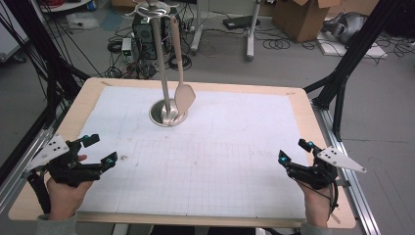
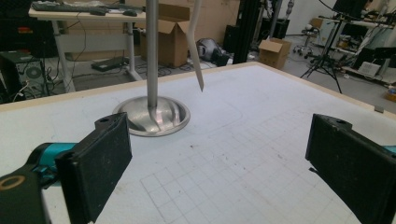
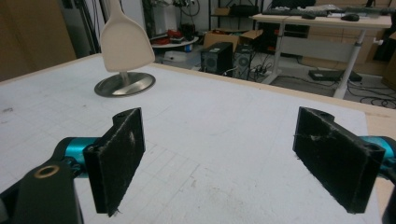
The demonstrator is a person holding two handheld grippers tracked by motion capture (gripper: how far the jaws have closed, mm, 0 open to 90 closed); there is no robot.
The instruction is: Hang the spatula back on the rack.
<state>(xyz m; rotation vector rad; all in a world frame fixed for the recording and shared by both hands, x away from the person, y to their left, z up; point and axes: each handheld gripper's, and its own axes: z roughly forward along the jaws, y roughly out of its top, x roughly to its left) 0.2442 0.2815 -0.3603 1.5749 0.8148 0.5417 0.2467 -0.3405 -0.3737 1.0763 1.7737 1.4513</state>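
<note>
The left tongs (image 1: 100, 148) rest low over the left edge of the table (image 1: 195, 215), jaws wide, holding nothing. Far back in the middle, a pale spatula (image 1: 184, 96) hangs on a metal stand (image 1: 168, 115). The right tongs (image 1: 294, 152) are wide and hold nothing too.

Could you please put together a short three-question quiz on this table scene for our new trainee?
1. True or false: the spatula lies flat on the table.
2. What does the steel pole rise from?
3. The right claw is: A) shut on the spatula, B) open with nothing between its jaws, C) shut on the pole.

Key: 1 false, it hangs beside the pole; 2 a round metal base; 3 B.
</note>
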